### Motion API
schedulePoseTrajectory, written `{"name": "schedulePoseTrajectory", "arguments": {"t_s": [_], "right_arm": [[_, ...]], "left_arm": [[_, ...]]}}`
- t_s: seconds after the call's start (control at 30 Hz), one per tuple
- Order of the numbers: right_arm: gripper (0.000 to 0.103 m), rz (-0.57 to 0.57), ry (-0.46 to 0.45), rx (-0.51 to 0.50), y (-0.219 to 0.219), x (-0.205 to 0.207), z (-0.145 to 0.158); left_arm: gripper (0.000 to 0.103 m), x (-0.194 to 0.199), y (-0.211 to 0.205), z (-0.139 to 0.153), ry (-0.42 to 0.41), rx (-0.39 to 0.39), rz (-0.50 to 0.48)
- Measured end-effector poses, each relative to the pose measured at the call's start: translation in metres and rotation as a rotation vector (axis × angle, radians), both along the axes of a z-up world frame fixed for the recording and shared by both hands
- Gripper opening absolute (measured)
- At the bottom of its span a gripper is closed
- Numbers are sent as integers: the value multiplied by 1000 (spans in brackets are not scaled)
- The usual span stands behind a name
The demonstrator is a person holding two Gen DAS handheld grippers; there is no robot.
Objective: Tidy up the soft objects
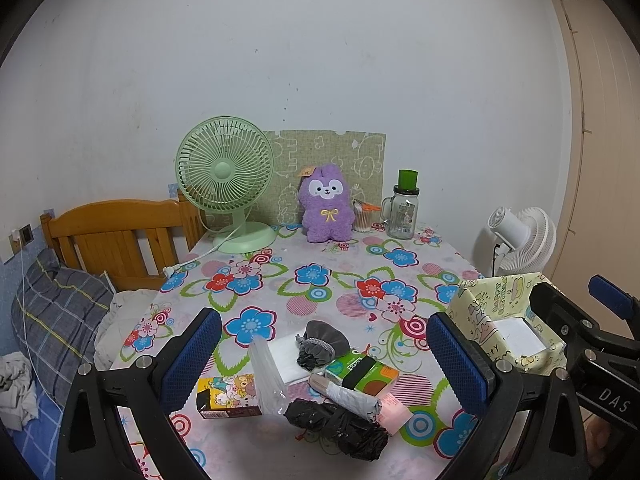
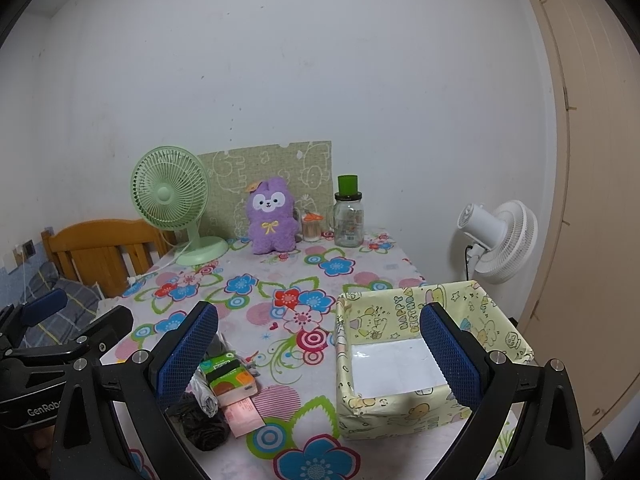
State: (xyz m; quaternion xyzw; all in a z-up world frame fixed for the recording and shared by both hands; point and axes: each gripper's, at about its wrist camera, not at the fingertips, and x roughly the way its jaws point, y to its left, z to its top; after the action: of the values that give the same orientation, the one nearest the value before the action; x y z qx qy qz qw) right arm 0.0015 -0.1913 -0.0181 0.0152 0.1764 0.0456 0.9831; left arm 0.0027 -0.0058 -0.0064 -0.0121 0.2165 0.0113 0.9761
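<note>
Near edge of flowered table (image 1: pixel 328 276): small heap of soft bits, bunched close, likely gathered for sorting in one go. In the heap: grey pouch (image 1: pixel 318 342), white tissue pack (image 1: pixel 284 360), green-and-orange tissue pack (image 1: pixel 362 372), clear plastic bag (image 1: pixel 266 376), crumpled black bag (image 1: pixel 340 426), rolled silvery wrapper (image 1: pixel 352 398), pink packet (image 1: pixel 396 410), small cartoon carton (image 1: pixel 226 396). All overlapping or touching, none lifted.

Left gripper (image 1: pixel 324 364): spread wide, empty, hanging above the heap with the pouch and tissue packs between its blue pads (image 1: pixel 192 356). Probably lined up for a first pick.

Right gripper (image 2: pixel 320 360): also spread wide, holding nothing, aimed between the heap and the yellow paper-covered box (image 2: pixel 416 412). Box open-topped, white floor bare, set just to the right of the heap; presumably the landing place, close by for short carries.

Back of table, against wall: green fan (image 1: pixel 226 184), purple plush toy (image 1: pixel 326 208) upright, glass jar (image 1: pixel 402 212) with green cap. Plush well apart from the heap; whether meant for the box, cannot tell.

Sorting seemingly not yet begun. Thin bags likely to slip or drag neighbours; a pinch on the pouch looks easiest.
</note>
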Motion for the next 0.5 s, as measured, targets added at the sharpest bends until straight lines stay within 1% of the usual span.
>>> {"name": "schedulePoseTrajectory", "arguments": {"t_s": [0.27, 0.5], "right_arm": [[102, 2, 1, 2, 0, -1, 0], [102, 13, 10, 5, 4, 6, -2]], "left_arm": [[102, 2, 2, -4, 6, -1, 1], [100, 4, 4, -6, 10, 1, -4]]}}
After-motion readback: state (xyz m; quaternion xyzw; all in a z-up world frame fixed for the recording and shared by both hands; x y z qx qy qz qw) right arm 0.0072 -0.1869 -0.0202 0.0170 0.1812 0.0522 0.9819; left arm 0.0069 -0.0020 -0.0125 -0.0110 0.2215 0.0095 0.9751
